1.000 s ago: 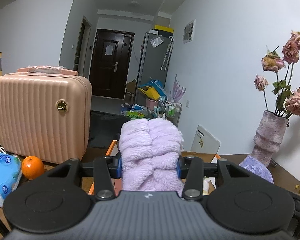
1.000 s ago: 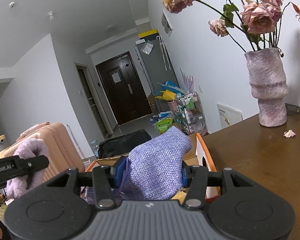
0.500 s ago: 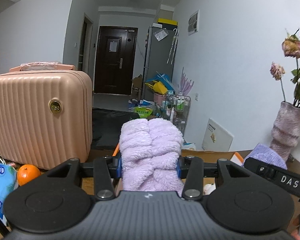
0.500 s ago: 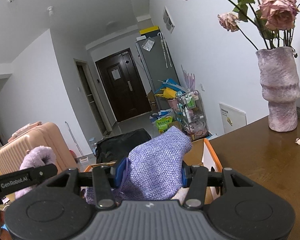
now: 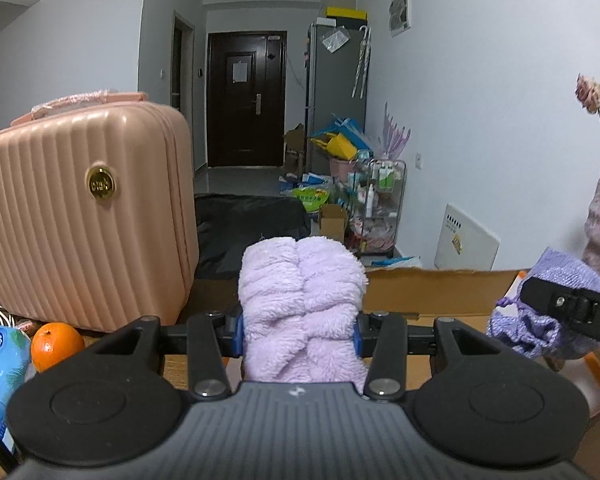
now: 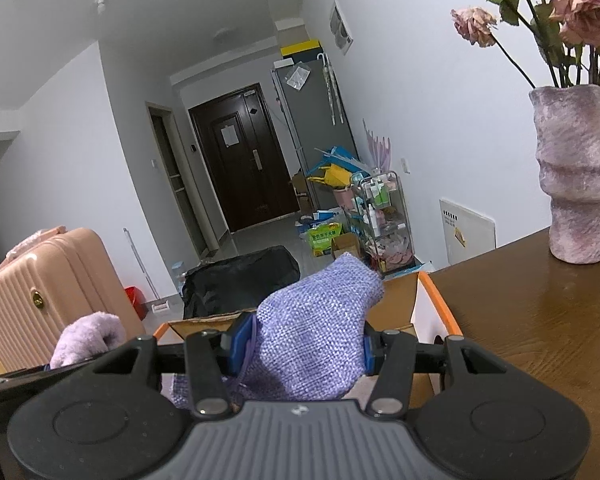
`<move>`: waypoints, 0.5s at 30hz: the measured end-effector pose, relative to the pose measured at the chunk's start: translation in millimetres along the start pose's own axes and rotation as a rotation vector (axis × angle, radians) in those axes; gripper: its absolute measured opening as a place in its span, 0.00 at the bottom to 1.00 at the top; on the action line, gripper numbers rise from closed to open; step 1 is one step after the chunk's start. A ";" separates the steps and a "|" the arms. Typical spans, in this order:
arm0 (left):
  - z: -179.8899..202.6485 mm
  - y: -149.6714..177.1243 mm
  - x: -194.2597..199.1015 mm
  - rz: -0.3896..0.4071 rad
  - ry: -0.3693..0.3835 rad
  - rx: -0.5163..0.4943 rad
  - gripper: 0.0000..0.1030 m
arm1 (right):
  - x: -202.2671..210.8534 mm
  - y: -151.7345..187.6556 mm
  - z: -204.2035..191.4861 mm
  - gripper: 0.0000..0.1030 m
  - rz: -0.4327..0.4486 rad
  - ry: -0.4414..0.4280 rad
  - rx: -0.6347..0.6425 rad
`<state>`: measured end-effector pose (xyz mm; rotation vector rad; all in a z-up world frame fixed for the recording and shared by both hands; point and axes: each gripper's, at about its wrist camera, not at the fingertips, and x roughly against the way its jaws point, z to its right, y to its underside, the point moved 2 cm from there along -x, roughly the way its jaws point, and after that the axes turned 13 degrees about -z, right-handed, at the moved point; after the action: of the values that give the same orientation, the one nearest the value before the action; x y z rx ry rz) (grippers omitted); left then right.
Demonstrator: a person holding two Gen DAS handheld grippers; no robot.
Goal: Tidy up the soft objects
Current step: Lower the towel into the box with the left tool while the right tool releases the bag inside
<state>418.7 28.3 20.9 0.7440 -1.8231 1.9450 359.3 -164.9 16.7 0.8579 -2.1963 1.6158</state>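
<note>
Two soft things are being carried at once, one in each pair of tongs, both above the orange-rimmed cardboard box (image 6: pixel 428 300) that sits at the counter's far edge. The left tongs (image 5: pixel 298 330) are closed snugly on a fluffy lilac towel (image 5: pixel 302 300), rolled or bunched so that its pile bulges out above the blue pads; squeezing it at the middle keeps the loose bundle from unrolling. The right tongs (image 6: pixel 300 350) are likewise clamped on a woven purple pouch (image 6: pixel 320 320), gripped across its body with a drawstring dangling at the left pad, so its limp cloth stands up instead of sagging.

Both bundles sit side by side over the box's open top, which suggests the box is the collecting place and that release is the likely next step. What already lies inside is mostly hidden behind the tongs.

Off to the left a pink suitcase (image 5: pixel 80 216) stands on the counter with an orange (image 5: pixel 56 344) at its foot, while a mottled vase (image 6: pixel 576 176) of dried roses stands near the right far corner, well apart from the box.
</note>
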 end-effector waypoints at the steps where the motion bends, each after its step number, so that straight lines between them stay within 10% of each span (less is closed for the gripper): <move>1: 0.2 0.8 -2.6 -0.006 -0.004 -0.001 0.44 | -1.2 0.7 0.1 0.49 -0.004 0.003 0.000; 11: 2.8 4.6 -16.0 -0.027 -0.044 -0.007 0.45 | -10.5 6.1 0.5 0.51 -0.043 0.067 0.014; 15: 5.2 5.6 -13.5 -0.019 -0.052 -0.016 0.70 | -10.5 7.2 3.4 0.62 -0.059 0.103 -0.003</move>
<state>426.7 23.8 8.4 0.8111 -1.8530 1.9136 363.5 -163.5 4.3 0.8120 -2.0832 1.5921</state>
